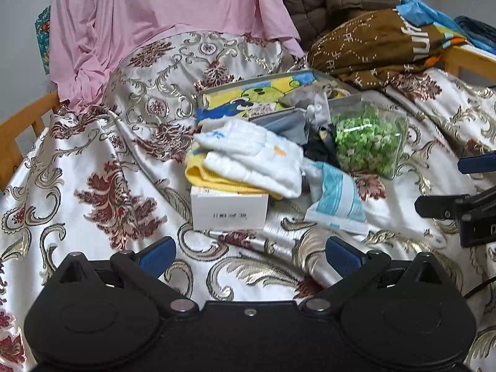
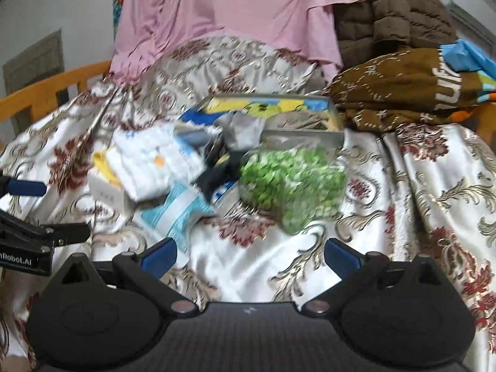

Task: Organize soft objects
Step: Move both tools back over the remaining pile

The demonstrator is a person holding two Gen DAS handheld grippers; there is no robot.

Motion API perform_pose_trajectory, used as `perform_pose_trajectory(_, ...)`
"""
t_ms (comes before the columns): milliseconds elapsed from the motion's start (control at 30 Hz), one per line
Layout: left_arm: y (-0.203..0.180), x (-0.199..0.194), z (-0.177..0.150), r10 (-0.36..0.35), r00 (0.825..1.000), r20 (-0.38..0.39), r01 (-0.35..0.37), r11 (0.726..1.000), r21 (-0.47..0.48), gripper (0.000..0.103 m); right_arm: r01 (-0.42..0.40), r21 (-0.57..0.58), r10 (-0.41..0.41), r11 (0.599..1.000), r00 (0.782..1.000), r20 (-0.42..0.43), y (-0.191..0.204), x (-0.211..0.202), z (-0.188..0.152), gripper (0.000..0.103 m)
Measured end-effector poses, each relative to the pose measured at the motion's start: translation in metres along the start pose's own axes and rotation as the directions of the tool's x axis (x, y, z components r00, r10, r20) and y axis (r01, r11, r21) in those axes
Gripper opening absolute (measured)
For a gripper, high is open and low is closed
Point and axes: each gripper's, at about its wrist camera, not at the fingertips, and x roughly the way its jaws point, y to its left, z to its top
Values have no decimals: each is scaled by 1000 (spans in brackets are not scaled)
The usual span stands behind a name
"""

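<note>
Bedding comes first: one brocade bedspread (image 1: 93,161) covers the bed and carries everything, with one pink sheet (image 1: 155,15) draped at the far left and one brown printed cloth (image 1: 365,46) heaped at the far right. Mid-bed sits the jumble to sort: one cartoon-printed tin (image 1: 254,93), one clear pouch of green bits (image 1: 369,139), one white quilted cloth (image 1: 251,155) over one yellow cloth (image 1: 201,175), one white box (image 1: 229,210) beneath them, and one pale blue packet (image 1: 338,198) nearest. Both the left claw (image 1: 248,257) and right claw (image 2: 248,257) hover near, spread wide and empty. Best, I judge, to pinch the quilted cloth by its top fold, lifting cleanly off the box.
</note>
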Motion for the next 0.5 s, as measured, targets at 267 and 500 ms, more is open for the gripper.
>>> perform_pose_trajectory(267,1,2,-5,18,1000,-26,-17,999,32,102,-55,-66,51,996,997,-55,18,12,-10,103)
perform_pose_trajectory(500,7,2,-7,30,999,-30,-29,999,36,102,-91,-81,86,993,995,-58,25,16,-12,103)
